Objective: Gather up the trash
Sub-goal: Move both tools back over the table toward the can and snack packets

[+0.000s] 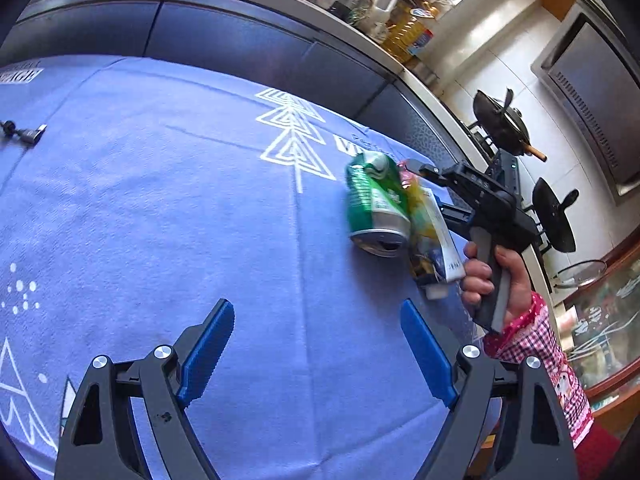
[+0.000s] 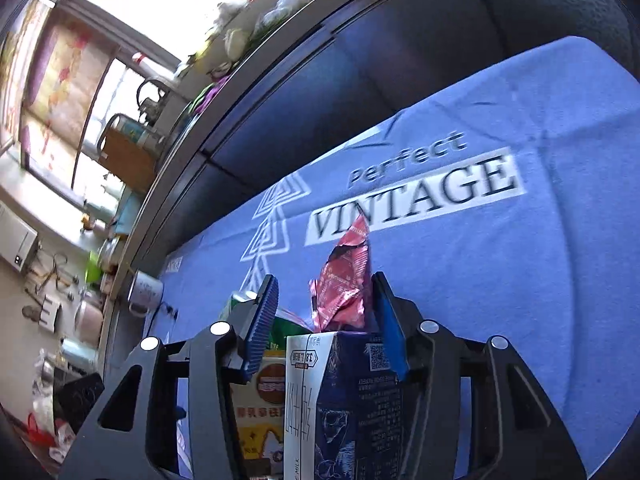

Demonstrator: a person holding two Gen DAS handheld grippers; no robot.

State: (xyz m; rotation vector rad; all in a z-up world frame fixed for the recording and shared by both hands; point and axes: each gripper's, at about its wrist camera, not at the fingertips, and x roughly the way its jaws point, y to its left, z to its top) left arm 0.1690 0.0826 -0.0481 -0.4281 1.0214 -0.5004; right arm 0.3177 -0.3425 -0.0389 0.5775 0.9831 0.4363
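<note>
Left gripper [image 1: 316, 354]: blue-padded jaws spread wide, nothing between them, hovering over the blue tablecloth [image 1: 160, 220].

Right gripper [image 2: 326, 320]: held by a hand [image 1: 490, 276] in a pink checked sleeve [image 1: 548, 360]. Its jaws stand around a bundle of trash; whether the pads press on it cannot be told.

Milk carton [image 2: 344, 392]: dark blue and white, between the right gripper's jaws, against the right-side pad.

Red wrapper [image 2: 346, 280]: crumpled foil, sticking out beyond the carton between the fingertips.

Yellow-and-white packet [image 2: 260, 404]: just left of the carton, behind the left-side pad [image 2: 260, 328].

Green can [image 1: 376, 208]: dented, on its side beside the bundle, ahead and to the right of the left gripper.
</note>
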